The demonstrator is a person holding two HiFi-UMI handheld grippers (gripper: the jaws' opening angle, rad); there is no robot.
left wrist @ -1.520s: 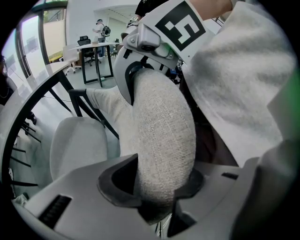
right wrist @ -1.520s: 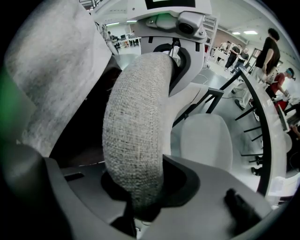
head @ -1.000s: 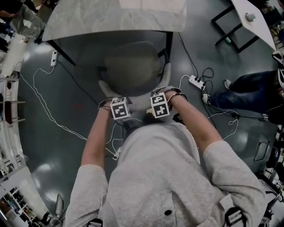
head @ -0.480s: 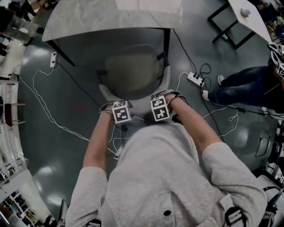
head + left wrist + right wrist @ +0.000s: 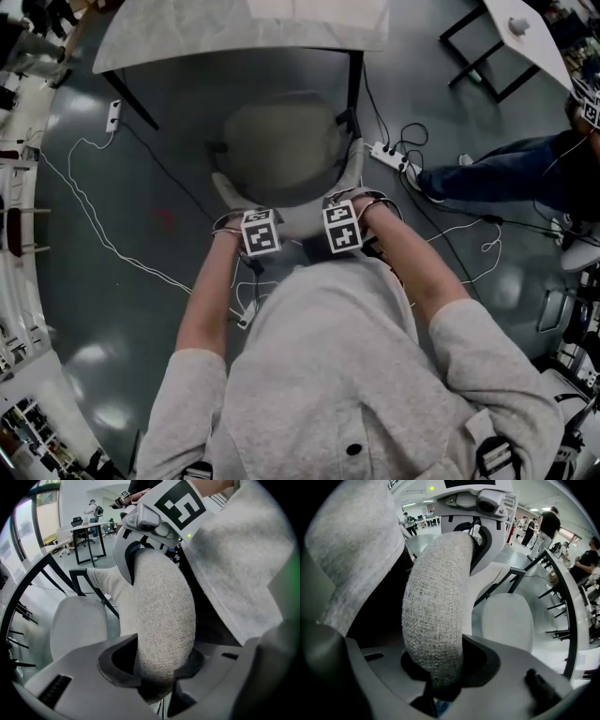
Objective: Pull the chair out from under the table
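The grey fabric chair (image 5: 281, 145) stands partly under the pale table (image 5: 234, 33), its seat towards the table and its padded backrest (image 5: 298, 221) towards me. My left gripper (image 5: 256, 219) and right gripper (image 5: 339, 214) point down, side by side, each shut on the backrest's top edge. In the left gripper view the backrest (image 5: 164, 616) fills the gap of the left gripper (image 5: 159, 667), with the seat (image 5: 77, 625) beyond. The right gripper view shows the same backrest (image 5: 436, 616) clamped in the right gripper (image 5: 440, 670), beside the seat (image 5: 506, 618).
A black table leg (image 5: 355, 80) stands right of the chair. A white power strip (image 5: 386, 156) and loose cables (image 5: 103, 239) lie on the grey floor. Another person's legs (image 5: 497, 173) are at the right, with a second table (image 5: 530, 42) behind.
The chair and both grippers have slid away from the table towards me, so more of the seat shows. The person at the right has stepped closer, and the power strip has shifted left.
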